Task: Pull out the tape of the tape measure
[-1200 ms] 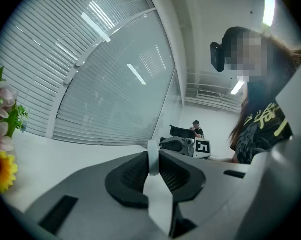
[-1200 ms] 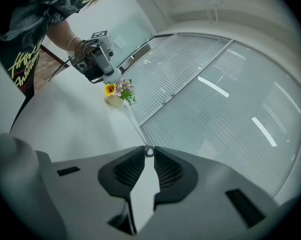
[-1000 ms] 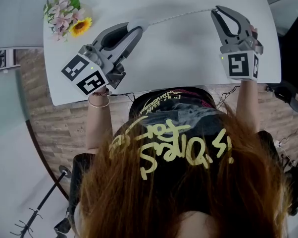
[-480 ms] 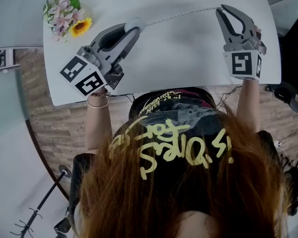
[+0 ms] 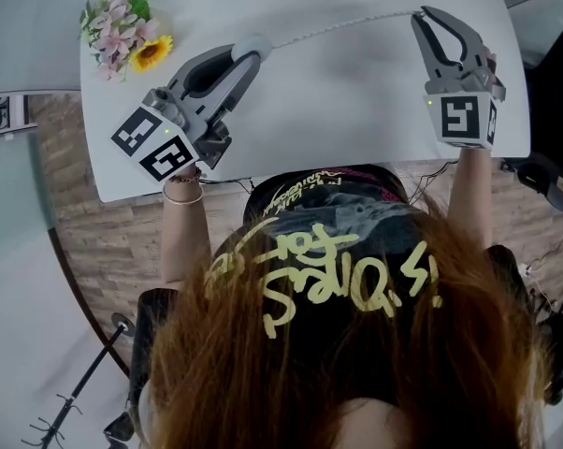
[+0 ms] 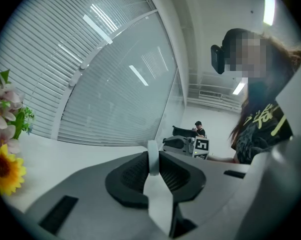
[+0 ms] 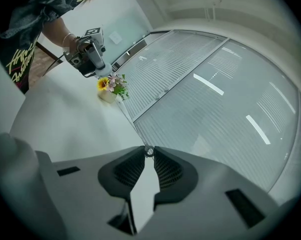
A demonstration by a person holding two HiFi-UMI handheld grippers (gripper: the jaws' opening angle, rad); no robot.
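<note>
The tape measure's small white round case (image 5: 256,44) sits between the tips of my left gripper (image 5: 253,54), which is shut on it above the white table (image 5: 356,110). In the left gripper view the case (image 6: 152,157) stands edge-on between the black pads. A thin white tape (image 5: 342,28) runs from it to the right, stretched over the table. Its end ring (image 7: 149,151) is pinched by my right gripper (image 7: 149,154), shut on it at the table's far right (image 5: 420,15). The two grippers are far apart.
A pot of flowers with a sunflower (image 5: 124,28) stands at the table's back left corner, close to the left gripper. Black equipment (image 5: 555,92) sits off the table's right edge. A dark stand (image 5: 76,391) is on the floor at lower left.
The right gripper has drifted a little to the right with the ring, so the stretched tape is slightly longer. The left gripper has kept still with the case.
</note>
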